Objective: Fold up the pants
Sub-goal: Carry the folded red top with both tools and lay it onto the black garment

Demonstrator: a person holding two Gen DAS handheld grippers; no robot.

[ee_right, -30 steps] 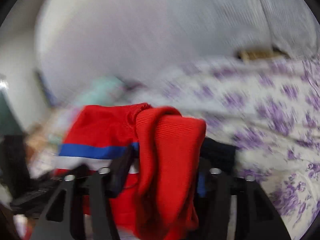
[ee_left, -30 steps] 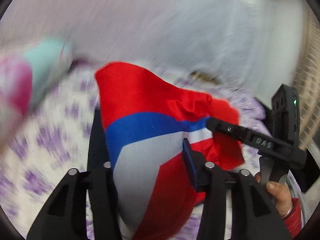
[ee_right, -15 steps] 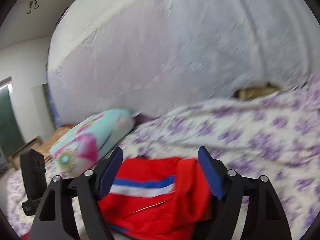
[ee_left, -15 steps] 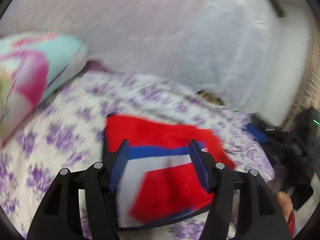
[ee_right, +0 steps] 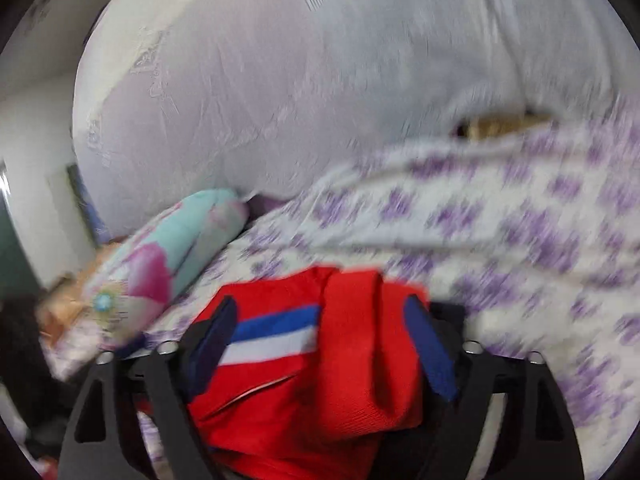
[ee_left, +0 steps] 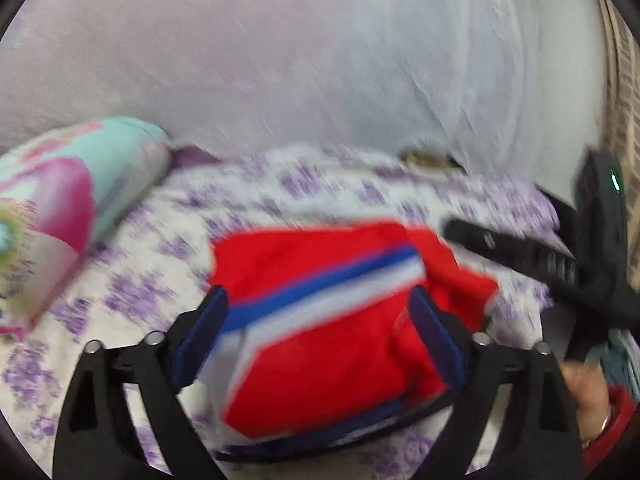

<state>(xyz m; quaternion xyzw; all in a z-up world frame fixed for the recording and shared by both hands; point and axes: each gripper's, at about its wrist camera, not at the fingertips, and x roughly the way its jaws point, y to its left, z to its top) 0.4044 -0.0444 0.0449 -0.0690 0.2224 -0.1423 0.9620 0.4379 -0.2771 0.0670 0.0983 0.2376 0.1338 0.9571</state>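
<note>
Folded red pants with blue and white stripes [ee_left: 320, 320] lying low in the centre of the frame on white bedsheet with purple flowers [ee_left: 168, 248]. Left gripper [ee_left: 318, 328]: jaws spread, nothing pinched. Right gripper [ee_right: 320, 344]: jaws spread, nothing pinched. Turquoise and pink pillow [ee_left: 72, 200] at left edge.

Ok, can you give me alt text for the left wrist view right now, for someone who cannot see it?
Folded red pants with a blue and white stripe lie on a purple-flowered bedsheet, seen between the open fingers of the left gripper, which holds nothing. The right gripper is at the right edge, a pink and teal pillow at the left; the image is motion-blurred.
</note>
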